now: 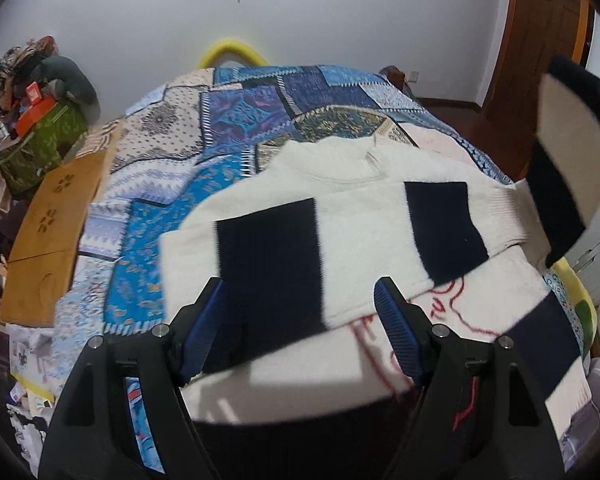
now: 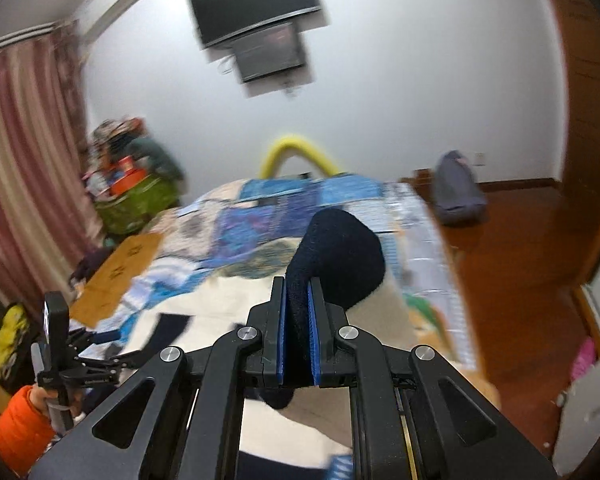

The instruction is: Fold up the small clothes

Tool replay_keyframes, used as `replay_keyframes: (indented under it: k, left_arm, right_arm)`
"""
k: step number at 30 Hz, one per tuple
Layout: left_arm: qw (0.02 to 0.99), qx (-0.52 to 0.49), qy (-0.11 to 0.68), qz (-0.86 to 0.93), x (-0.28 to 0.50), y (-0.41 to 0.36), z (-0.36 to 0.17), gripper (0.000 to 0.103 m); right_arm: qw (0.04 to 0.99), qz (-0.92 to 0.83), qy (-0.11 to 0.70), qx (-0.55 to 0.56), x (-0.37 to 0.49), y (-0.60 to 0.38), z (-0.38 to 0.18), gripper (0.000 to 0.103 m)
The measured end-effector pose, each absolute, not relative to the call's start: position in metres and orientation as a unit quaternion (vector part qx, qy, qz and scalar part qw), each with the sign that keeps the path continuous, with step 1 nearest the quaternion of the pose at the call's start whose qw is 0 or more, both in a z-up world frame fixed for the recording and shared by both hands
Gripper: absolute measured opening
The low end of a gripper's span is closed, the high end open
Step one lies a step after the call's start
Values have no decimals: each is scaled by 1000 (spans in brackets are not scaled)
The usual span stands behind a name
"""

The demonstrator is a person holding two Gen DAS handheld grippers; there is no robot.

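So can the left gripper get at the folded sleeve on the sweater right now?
Probably yes: the left gripper stands open just over the folded sleeve on the sweater, nothing between them. The right gripper holds the other sleeve off to the side.

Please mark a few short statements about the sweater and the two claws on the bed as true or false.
1. The right claw is shut on the sweater's sleeve. True.
2. The left claw grips the sweater. False: its jaws stand open, pressing on nothing.
3. The sweater is cream with dark navy bands. True.
4. The sweater lies on a bare wooden floor. False: it lies on a blue patchwork bedspread.
5. A television hangs on the wall. True.
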State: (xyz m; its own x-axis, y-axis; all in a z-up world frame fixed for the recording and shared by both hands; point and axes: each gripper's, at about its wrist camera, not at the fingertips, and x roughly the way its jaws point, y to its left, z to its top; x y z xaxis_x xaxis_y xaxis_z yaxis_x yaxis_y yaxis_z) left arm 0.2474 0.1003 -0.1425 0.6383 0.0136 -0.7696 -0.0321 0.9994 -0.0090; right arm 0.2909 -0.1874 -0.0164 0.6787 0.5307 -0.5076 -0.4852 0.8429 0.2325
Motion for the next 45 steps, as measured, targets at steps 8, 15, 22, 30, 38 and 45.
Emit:
replay_keyframes:
  k: [8, 15, 22, 30, 38, 45]
  left_arm:
    - [906, -19, 423, 18, 220, 119, -138, 75]
    - [902, -12, 432, 4, 226, 100, -142, 75]
    - [898, 35, 437, -28, 251, 42, -144, 75]
    - [876, 86, 466, -94, 296, -41, -167, 75]
    - [844, 137, 508, -106, 336, -94, -209, 75]
    - [860, 107, 490, -92, 338, -81, -194, 8]
  right_arm:
    - [875, 356, 327, -13, 292, -89, -43, 9]
    - [861, 382, 333, -40, 284, -79, -47, 28]
    - [878, 330, 343, -38, 284, -130, -59, 34]
    - [879, 265, 395, -38, 287, -192, -113, 37]
    - [864, 243, 440, 19, 291, -233, -157, 37]
    - [860, 238, 450, 39, 289, -244, -168, 37]
